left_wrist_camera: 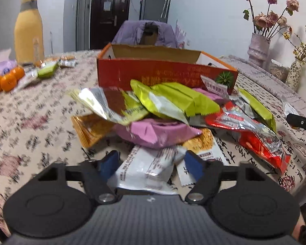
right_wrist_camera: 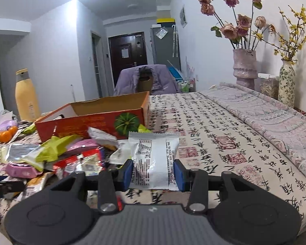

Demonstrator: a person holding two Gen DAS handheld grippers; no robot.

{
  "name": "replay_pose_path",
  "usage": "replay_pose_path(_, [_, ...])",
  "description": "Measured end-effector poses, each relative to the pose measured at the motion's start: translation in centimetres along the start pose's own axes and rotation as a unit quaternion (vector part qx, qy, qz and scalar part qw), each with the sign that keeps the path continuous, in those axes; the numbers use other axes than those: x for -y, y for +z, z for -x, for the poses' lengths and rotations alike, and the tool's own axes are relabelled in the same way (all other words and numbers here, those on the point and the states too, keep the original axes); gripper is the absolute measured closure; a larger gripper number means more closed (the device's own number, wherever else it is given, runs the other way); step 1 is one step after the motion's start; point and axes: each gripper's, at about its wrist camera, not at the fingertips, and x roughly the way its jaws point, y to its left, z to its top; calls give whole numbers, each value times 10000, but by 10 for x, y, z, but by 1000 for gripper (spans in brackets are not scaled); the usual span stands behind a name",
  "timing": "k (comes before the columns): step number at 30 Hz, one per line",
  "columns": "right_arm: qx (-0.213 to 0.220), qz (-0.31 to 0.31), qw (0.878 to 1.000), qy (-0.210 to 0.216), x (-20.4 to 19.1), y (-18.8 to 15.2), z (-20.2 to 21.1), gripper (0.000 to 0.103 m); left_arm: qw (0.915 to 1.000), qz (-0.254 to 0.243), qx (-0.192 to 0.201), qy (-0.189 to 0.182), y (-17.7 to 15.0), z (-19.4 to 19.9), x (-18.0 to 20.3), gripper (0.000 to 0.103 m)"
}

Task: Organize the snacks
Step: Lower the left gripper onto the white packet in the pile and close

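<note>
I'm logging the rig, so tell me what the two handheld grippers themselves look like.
Both look identical: the left gripper and right gripper have matte black bodies with two round discs, silver pivot screws, a grey ribbed centre plate and blue pads on the fingertips. No cables or sleeves show.

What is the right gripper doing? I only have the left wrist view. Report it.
Observer: The right gripper is shut on a white packet, which stands upright between its blue pads.
Operator: Tell me where that packet is relative to the box.
Observer: It is outside the orange box, nearer the camera than the box's pumpkin-printed end and to the right of the snack pile.
</note>
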Motion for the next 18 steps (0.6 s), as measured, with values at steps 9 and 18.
replay_pose_path(9, [-17,79,9998,155,-12,-7,12,62,9998,54,162,-116,-10,14,-2,63])
replay_pose_path(18, [76,222,9993,289,-28,-10,28,62,9986,-129,498,-153,-14,44,4,63])
